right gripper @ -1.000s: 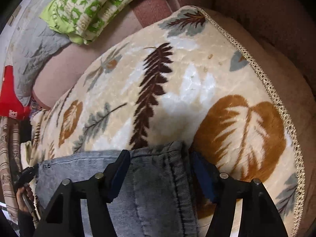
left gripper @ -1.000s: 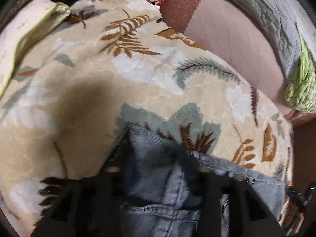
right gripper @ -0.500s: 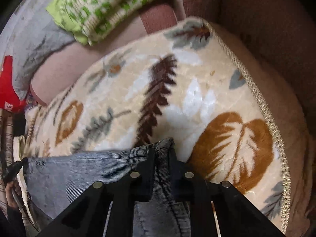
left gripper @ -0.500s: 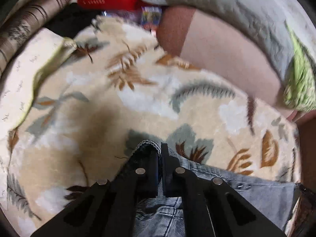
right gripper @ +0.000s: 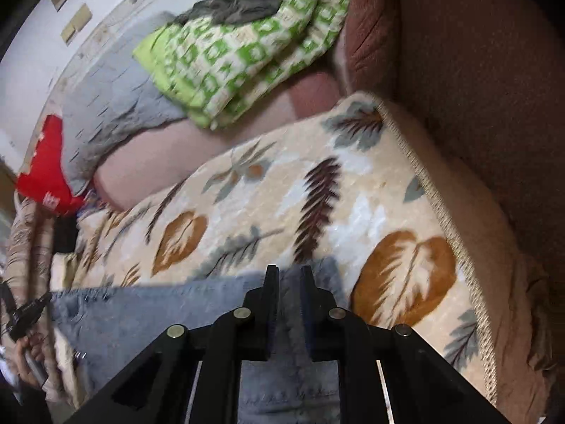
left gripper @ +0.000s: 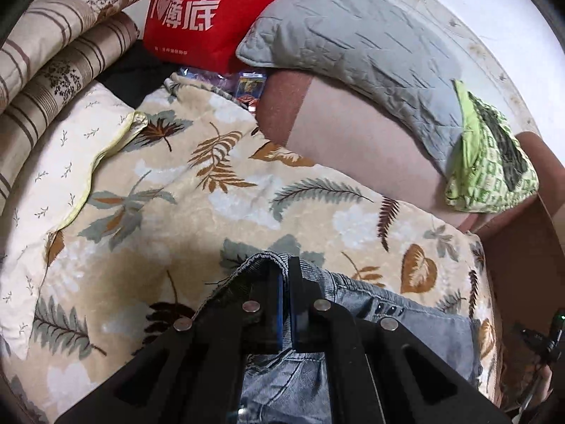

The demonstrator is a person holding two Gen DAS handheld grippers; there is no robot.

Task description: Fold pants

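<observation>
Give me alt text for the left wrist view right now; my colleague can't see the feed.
The left hand-held gripper is shut on the edge of grey-blue jeans over a beige leaf-print blanket. Behind the blanket are a red bag, a grey quilted pillow, a green patterned cloth and striped bedding.
</observation>
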